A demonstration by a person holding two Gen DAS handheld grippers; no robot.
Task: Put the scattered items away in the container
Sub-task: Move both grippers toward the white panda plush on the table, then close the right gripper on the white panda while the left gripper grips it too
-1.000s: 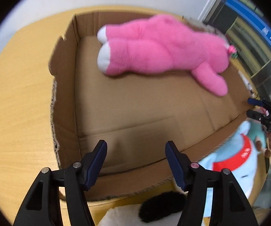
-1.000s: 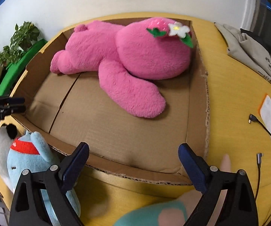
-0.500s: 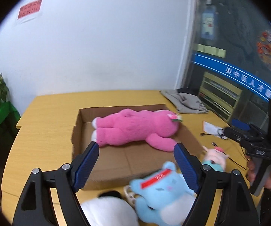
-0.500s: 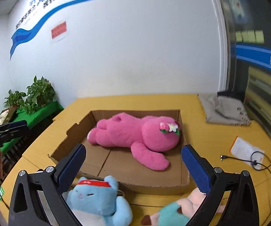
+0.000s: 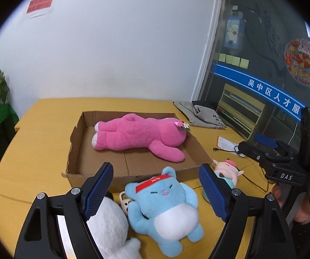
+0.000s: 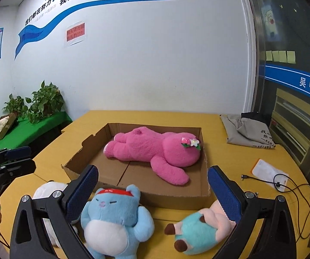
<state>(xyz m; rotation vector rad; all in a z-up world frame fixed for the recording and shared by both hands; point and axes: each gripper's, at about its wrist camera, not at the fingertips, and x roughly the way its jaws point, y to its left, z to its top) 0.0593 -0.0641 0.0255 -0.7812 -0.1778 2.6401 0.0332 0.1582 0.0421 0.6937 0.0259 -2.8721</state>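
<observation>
1. The left gripper (image 5: 156,191) and the right gripper (image 6: 152,194) are both spread wide and hold nothing.
2. The pink toy (image 6: 155,150) lies in the box (image 6: 176,200).
3. The blue toy (image 5: 165,207) lies on the table (image 5: 38,133), near the box.

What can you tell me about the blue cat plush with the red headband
The blue cat plush is soft, fuzzy light blue with a white belly, closed-eye stitched face, pink nose and lettered red headband. It lies on its back on the yellow table, outside the cardboard box, ears near the box's front wall, beside a white plush. Neither gripper holds it.
</observation>
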